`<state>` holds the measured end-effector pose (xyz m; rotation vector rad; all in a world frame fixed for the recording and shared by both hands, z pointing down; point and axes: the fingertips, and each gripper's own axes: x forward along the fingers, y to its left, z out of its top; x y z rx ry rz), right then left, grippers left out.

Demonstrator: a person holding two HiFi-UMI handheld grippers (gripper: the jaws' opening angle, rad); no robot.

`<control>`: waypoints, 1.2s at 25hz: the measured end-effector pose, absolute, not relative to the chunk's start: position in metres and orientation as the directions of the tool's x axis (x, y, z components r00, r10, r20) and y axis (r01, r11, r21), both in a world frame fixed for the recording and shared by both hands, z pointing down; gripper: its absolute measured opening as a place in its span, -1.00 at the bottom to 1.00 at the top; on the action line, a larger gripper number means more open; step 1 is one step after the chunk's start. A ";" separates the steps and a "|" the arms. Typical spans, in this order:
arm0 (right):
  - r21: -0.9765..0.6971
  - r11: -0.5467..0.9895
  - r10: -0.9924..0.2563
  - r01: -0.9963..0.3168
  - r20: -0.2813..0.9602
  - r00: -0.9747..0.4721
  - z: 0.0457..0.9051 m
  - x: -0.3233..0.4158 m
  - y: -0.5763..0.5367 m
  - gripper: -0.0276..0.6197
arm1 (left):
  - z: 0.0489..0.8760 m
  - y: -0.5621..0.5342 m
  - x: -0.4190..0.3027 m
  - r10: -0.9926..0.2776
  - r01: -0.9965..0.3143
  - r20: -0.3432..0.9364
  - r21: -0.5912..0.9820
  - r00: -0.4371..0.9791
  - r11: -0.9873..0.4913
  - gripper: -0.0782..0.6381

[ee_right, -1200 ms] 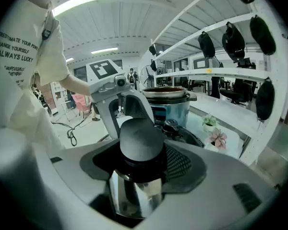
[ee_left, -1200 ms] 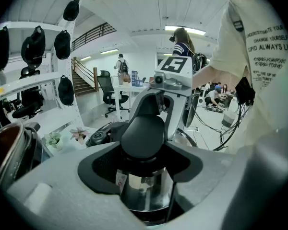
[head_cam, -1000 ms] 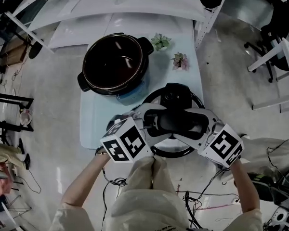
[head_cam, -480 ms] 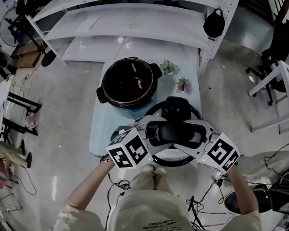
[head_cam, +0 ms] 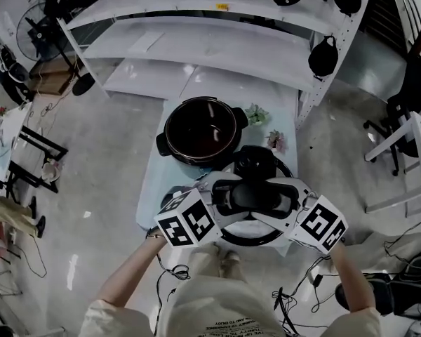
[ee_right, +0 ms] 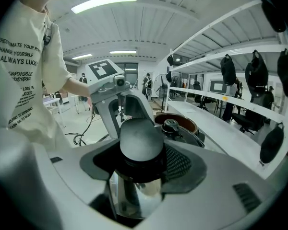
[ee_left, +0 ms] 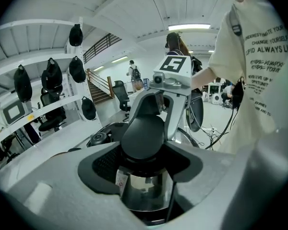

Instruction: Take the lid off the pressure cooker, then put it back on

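Observation:
The open pressure cooker pot [head_cam: 200, 130] stands on the small pale table [head_cam: 153, 188], its dark inside bare. The round lid [head_cam: 261, 238] hangs in the air in front of the pot, nearer to me, with its black knob [head_cam: 255, 161] on the far side. My left gripper [head_cam: 221, 192] is shut on the left end of the lid's black handle [head_cam: 256, 196]. My right gripper [head_cam: 295, 197] is shut on the right end. In the left gripper view the handle [ee_left: 143, 135] fills the jaws, with shiny steel below it. In the right gripper view the handle [ee_right: 140, 140] does the same, and the pot [ee_right: 175, 121] lies beyond.
Two small potted plants [head_cam: 256, 113] [head_cam: 275, 140] stand on the table right of the pot. White shelves [head_cam: 196, 48] with dark bags run behind the table. An office chair [head_cam: 414, 69] stands at the right. Cables [head_cam: 295, 297] lie on the floor by my feet.
Both grippers have risen with the lid between them. The pot and table now look smaller and lower in the head view, and more of the shelves shows.

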<state>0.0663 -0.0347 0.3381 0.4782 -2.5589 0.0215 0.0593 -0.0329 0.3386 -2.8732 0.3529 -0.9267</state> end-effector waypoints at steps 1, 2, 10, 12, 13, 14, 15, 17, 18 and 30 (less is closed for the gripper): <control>0.082 0.938 -0.330 -0.336 0.506 -0.797 0.336 0.063 -0.036 -0.05 | 0.337 -0.035 0.056 -0.255 -0.192 0.563 -0.170 0.786 -0.967 0.00; 0.085 0.940 -0.328 -0.332 0.505 -0.798 0.335 0.060 -0.038 -0.05 | 0.335 -0.036 0.053 -0.259 -0.195 0.561 -0.173 0.786 -0.965 0.00; 0.080 0.941 -0.323 -0.328 0.499 -0.804 0.322 0.032 -0.065 -0.05 | 0.323 -0.063 0.026 -0.265 -0.194 0.560 -0.184 0.785 -0.963 0.00; 0.078 0.940 -0.325 -0.331 0.497 -0.805 0.319 0.024 -0.073 -0.05 | 0.320 -0.071 0.017 -0.265 -0.192 0.560 -0.187 0.785 -0.964 0.00; 0.078 0.939 -0.327 -0.334 0.496 -0.805 0.318 0.019 -0.078 -0.05 | 0.319 -0.076 0.013 -0.264 -0.189 0.561 -0.188 0.785 -0.964 0.00; 0.079 0.938 -0.330 -0.336 0.495 -0.804 0.317 0.015 -0.083 -0.05 | 0.318 -0.081 0.008 -0.262 -0.186 0.561 -0.189 0.785 -0.964 0.00; 0.079 0.937 -0.332 -0.339 0.494 -0.803 0.316 0.010 -0.088 -0.05 | 0.317 -0.086 0.004 -0.260 -0.184 0.561 -0.190 0.786 -0.965 0.00; 0.076 0.936 -0.335 -0.344 0.493 -0.803 0.315 0.001 -0.099 -0.05 | 0.315 -0.096 -0.005 -0.257 -0.179 0.561 -0.191 0.787 -0.965 0.00; 0.074 0.935 -0.336 -0.346 0.494 -0.802 0.315 -0.003 -0.103 -0.05 | 0.315 -0.101 -0.009 -0.256 -0.176 0.563 -0.192 0.786 -0.965 0.00; 0.053 0.922 -0.357 -0.384 0.498 -0.790 0.316 -0.046 -0.162 -0.05 | 0.316 -0.160 -0.053 -0.224 -0.141 0.562 -0.188 0.796 -0.972 -0.01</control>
